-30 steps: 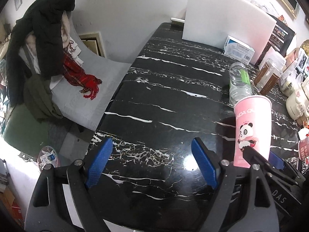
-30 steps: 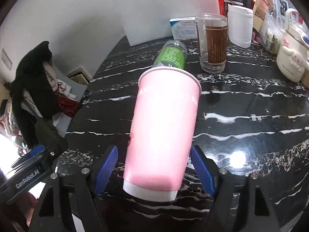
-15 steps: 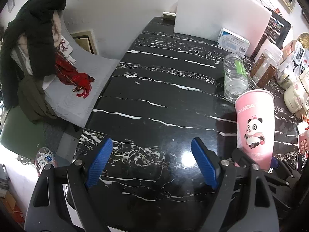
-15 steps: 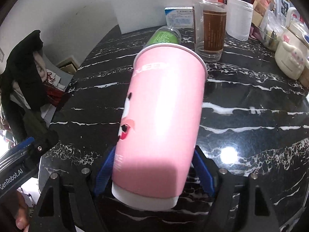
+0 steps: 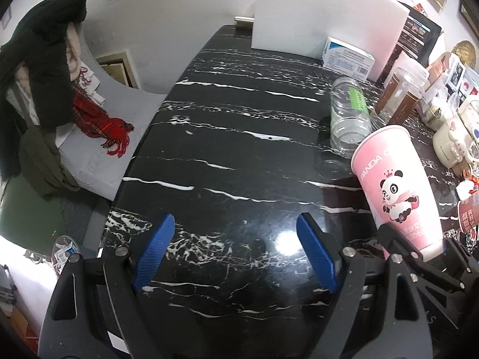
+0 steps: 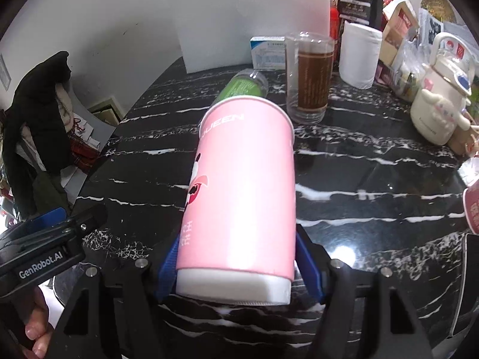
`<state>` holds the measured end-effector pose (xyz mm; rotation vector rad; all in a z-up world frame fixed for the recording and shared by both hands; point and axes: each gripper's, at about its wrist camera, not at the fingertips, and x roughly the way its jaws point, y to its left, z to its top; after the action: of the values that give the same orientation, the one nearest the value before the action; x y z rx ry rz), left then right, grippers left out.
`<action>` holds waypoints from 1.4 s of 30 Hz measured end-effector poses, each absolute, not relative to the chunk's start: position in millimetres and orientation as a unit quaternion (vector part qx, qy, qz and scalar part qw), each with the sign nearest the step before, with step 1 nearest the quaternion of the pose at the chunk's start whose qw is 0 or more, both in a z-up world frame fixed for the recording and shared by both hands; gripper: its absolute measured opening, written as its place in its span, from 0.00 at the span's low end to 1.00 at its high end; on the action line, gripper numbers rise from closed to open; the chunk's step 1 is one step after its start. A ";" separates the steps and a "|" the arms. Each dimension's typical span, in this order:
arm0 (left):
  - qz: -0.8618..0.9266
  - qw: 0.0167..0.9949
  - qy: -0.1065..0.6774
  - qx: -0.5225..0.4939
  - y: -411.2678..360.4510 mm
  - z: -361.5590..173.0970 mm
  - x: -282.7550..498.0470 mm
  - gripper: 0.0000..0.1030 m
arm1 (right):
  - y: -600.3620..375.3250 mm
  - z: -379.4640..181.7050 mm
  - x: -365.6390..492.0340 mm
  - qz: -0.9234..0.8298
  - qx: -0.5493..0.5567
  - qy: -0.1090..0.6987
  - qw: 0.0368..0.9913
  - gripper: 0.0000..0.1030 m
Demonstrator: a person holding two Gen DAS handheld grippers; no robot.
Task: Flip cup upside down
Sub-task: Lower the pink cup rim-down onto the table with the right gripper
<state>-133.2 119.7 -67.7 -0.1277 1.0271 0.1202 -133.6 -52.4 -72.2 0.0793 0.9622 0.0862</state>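
A tall pink paper cup (image 6: 242, 191) with a panda print is held near its white base between the blue pads of my right gripper (image 6: 239, 264), which is shut on it. The cup is lifted off the black marble table (image 6: 374, 179) and leans away from the camera, rim farthest. In the left wrist view the same cup (image 5: 395, 185) stands at the right, rim up, with the right gripper (image 5: 419, 257) under it. My left gripper (image 5: 236, 254) is open and empty above the table's near edge.
A clear jar with a green label (image 5: 348, 119) lies on its side beyond the cup. A glass of brown drink (image 6: 310, 77), a paper roll (image 6: 359, 55), a white kettle (image 6: 440, 107), a box (image 5: 348, 58) and a white board (image 5: 326, 15) stand farther back. Clothes (image 5: 39, 89) hang left.
My right gripper closed on the cup and lifted it toward the camera. The left gripper shifted slightly and stayed open.
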 end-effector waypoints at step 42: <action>-0.004 0.876 0.480 -0.037 71.0 -54.8 -71.0 0.80 | -103.8 -19.1 -106.0 0.040 0.022 0.324 0.945 0.66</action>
<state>-71.0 71.0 -54.8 -0.0771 1.0024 -0.0077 -106.0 -103.8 -19.1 0.0446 0.6592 0.0811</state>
